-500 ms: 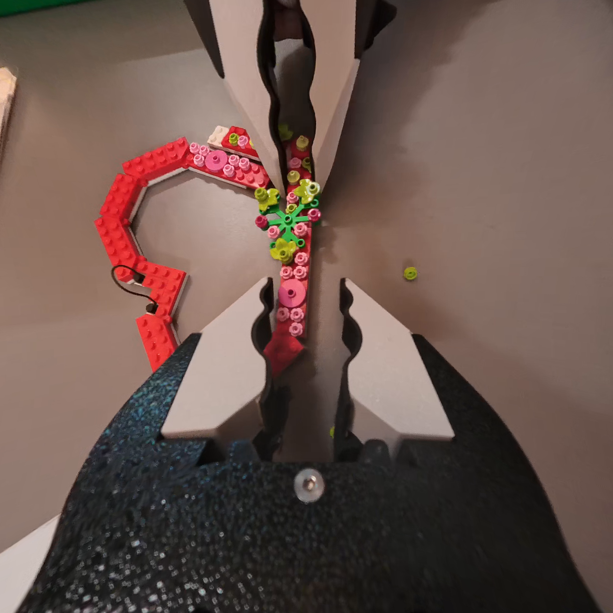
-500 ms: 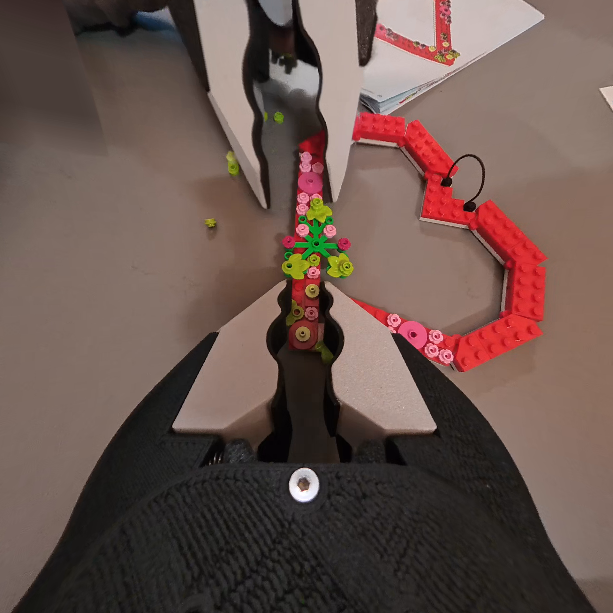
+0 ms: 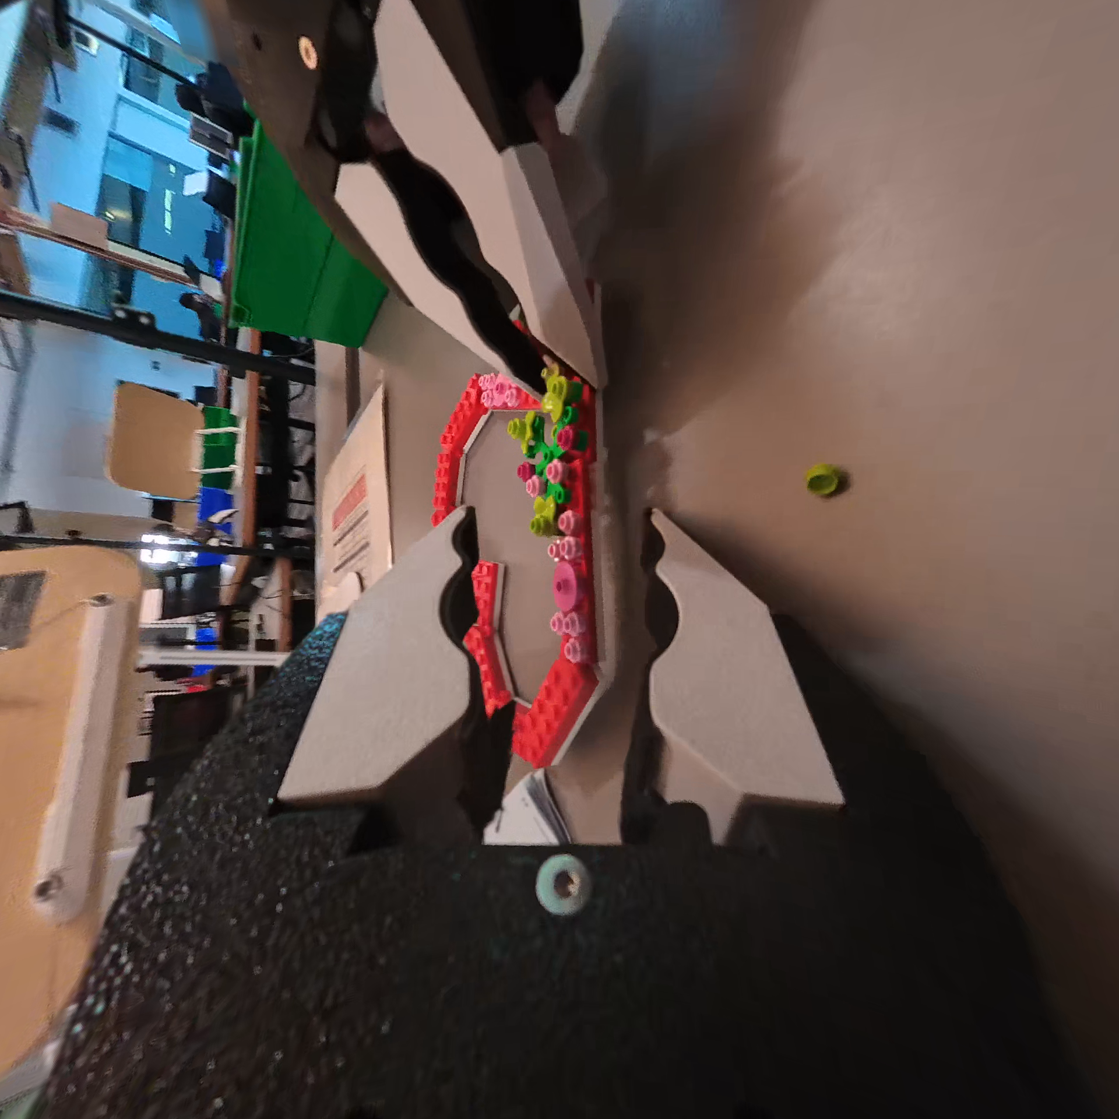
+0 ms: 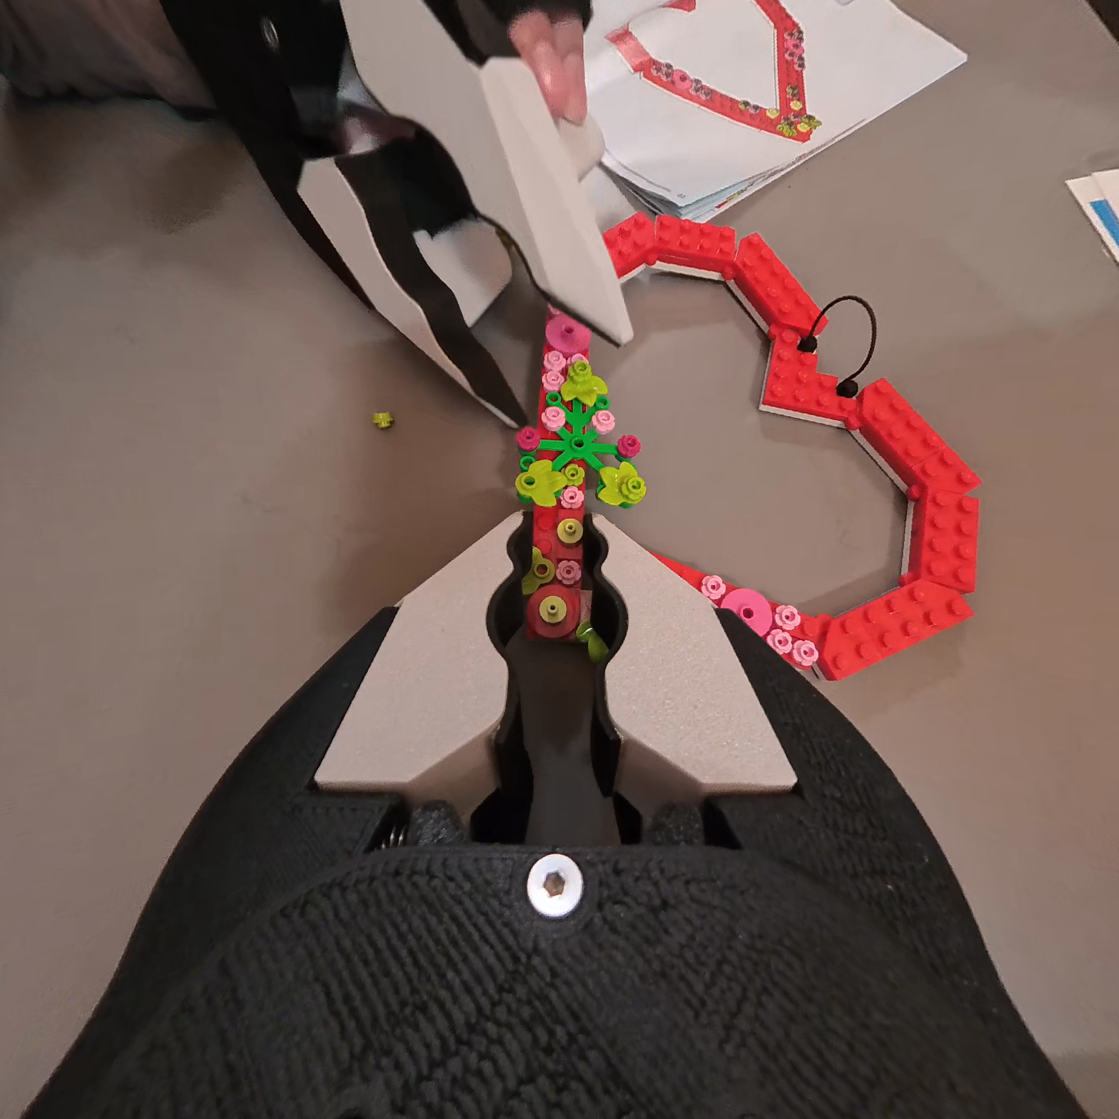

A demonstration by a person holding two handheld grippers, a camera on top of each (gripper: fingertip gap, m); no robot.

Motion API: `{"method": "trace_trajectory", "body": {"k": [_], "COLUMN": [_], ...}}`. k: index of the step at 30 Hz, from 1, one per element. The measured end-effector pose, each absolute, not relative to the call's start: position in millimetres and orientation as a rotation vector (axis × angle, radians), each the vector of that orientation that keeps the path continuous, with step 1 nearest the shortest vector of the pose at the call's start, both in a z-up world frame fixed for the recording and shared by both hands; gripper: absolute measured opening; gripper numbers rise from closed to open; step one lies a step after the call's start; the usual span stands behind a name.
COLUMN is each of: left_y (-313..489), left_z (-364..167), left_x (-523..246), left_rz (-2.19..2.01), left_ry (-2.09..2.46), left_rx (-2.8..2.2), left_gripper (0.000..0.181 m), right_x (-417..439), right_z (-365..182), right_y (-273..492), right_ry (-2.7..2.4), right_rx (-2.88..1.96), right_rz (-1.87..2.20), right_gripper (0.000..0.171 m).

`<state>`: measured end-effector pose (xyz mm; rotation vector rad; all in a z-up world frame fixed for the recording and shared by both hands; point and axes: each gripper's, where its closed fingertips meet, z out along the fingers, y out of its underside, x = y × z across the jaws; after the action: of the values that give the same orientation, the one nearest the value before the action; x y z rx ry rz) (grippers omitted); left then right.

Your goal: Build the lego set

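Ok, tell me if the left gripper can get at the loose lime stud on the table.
Probably yes. The left gripper is open and holds nothing, and the lime stud lies alone on bare table beside the red heart frame, with nothing between them.

Left claw (image 3: pixel 560 533) rolled sideways since earlier frames, jaws wider, off red lego heart (image 4: pixel 932 533).

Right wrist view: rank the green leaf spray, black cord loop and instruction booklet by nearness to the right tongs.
1. Green leaf spray, just ahead of the right tongs.
2. Black cord loop, farther, to the right.
3. Instruction booklet, far right corner.
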<state>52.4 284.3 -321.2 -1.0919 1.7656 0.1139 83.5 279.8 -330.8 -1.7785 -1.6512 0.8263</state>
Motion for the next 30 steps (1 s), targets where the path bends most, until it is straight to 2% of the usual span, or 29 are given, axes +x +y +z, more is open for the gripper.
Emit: {"method": "trace_trajectory", "body": {"k": [15,26,30], "left_y": [293,297,297], "left_z": [-323,-328,-330], "left_x": [57,58,59], "left_rz": [0.185,0.325,0.361], "left_ry": [1.748,1.759,1.753], "left_rx": [-0.982,-0.888,-0.851], "left_gripper": [0.044,0.021,0.019], "right_x": [80,78,79], "right_z": [-324,-328,-329], "right_y": [280,278,279], "right_ry": [-1.633,-1.642,-1.638], "right_rx": [-1.764,-1.771,-1.781], "right_rz": [0.835,0.831,0.839], "right_gripper": [0.015,0.015,0.015]}}
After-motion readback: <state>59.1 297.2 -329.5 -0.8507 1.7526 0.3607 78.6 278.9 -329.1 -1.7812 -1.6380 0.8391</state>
